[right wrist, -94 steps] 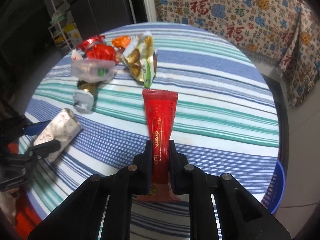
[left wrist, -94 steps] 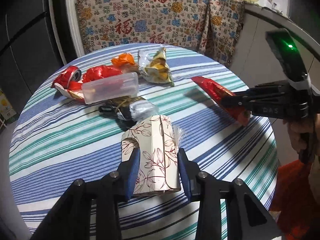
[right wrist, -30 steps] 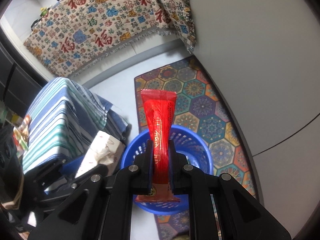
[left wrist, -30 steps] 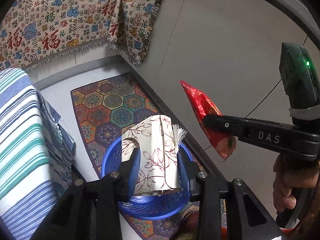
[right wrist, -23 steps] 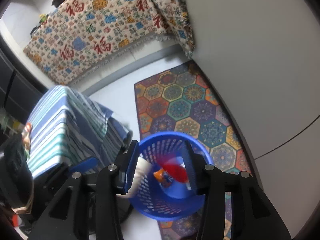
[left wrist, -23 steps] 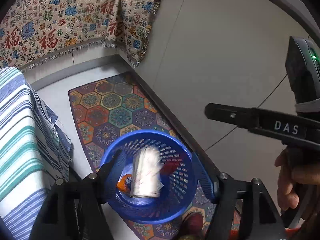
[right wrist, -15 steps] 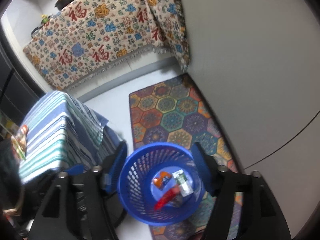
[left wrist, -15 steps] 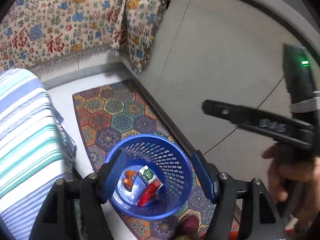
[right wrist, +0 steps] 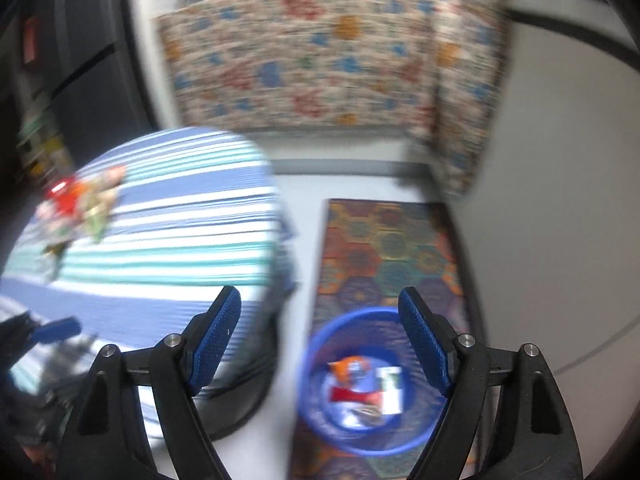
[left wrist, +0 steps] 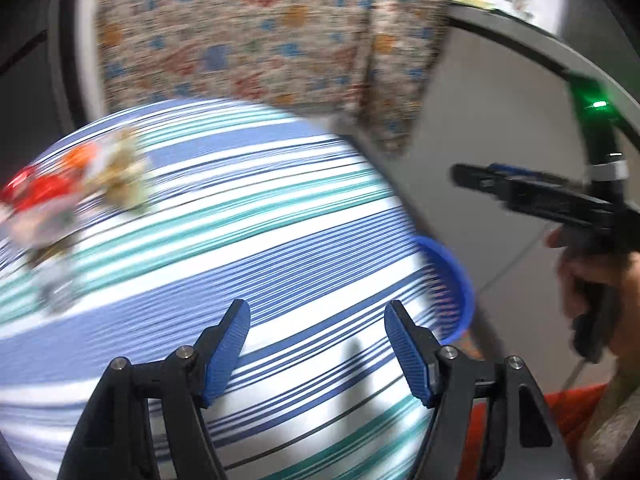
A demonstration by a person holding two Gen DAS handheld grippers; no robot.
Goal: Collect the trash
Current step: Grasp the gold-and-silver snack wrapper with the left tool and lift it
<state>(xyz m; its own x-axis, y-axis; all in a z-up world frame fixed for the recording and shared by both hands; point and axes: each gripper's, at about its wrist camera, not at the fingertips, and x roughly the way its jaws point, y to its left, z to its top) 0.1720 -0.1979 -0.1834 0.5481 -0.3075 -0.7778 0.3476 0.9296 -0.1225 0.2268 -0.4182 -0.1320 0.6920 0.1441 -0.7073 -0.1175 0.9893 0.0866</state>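
My left gripper (left wrist: 318, 346) is open and empty above the near part of the round striped table (left wrist: 248, 264). A blurred pile of wrappers (left wrist: 76, 188) lies at the table's far left; it also shows in the right wrist view (right wrist: 78, 204). My right gripper (right wrist: 320, 340) is open and empty, above the floor beside the table. Below it the blue basket (right wrist: 316, 404) holds dropped trash (right wrist: 366, 390). The basket's rim (left wrist: 454, 280) peeks past the table's right edge. The right gripper also shows in the left wrist view (left wrist: 520, 192).
A patterned rug (right wrist: 388, 248) lies under the basket. A floral cloth (right wrist: 320, 56) drapes the furniture behind. A grey wall (right wrist: 560, 200) stands at the right. Both views are motion-blurred.
Both grippers opened and dropped the floral box and red packet into the blue basket. Both then swung up and back left toward the table.
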